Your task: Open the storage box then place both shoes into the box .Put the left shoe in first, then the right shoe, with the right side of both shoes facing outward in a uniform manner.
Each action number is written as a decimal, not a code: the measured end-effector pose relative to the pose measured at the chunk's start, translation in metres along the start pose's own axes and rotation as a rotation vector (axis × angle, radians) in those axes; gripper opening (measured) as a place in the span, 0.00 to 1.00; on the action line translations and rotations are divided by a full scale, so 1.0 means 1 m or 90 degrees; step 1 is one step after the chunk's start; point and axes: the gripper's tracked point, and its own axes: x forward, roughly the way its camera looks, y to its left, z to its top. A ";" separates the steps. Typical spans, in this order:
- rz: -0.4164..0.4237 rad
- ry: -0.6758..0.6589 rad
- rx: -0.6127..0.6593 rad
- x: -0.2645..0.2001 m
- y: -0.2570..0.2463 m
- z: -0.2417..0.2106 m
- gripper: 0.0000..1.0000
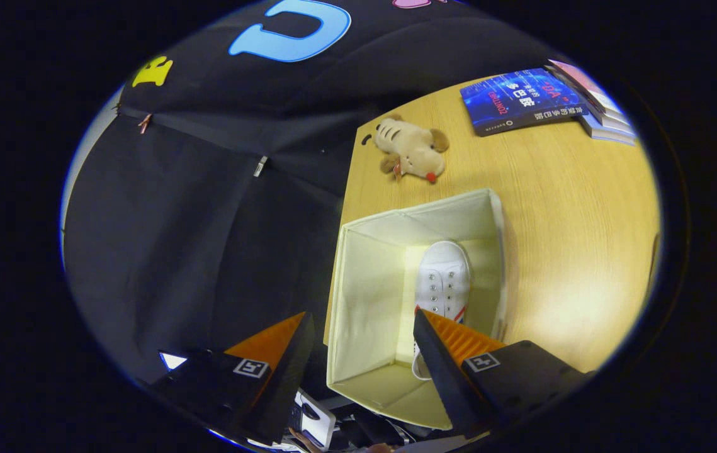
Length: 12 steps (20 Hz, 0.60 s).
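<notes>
jaws of gripper [363, 343]: wide apart, we hold nothing | white shoe [442, 283] in open storage box [364, 296] | we judge shoe light, soft canvas; grip heel collar

Storage box [371, 296] sits open on the table [572, 226], at its left edge, just ahead of the gripper [364, 352] and largely between the spread fingers. One shoe [443, 280] lies in the box, against its right wall, toe pointing away from the tool, heel end just beside the right finger [440, 358]. Beyond the box, a plush toy [412, 150] lies on the table. Farther off to the right, books [547, 100] lie on the table.
</notes>
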 end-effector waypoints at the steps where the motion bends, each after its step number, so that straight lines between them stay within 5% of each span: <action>1: 0.001 -0.010 -0.007 -0.014 -0.003 0.005 0.97; 6: -0.020 -0.050 -0.035 -0.086 -0.039 0.024 0.96; 12: -0.170 -0.106 -0.067 -0.181 -0.142 0.039 0.97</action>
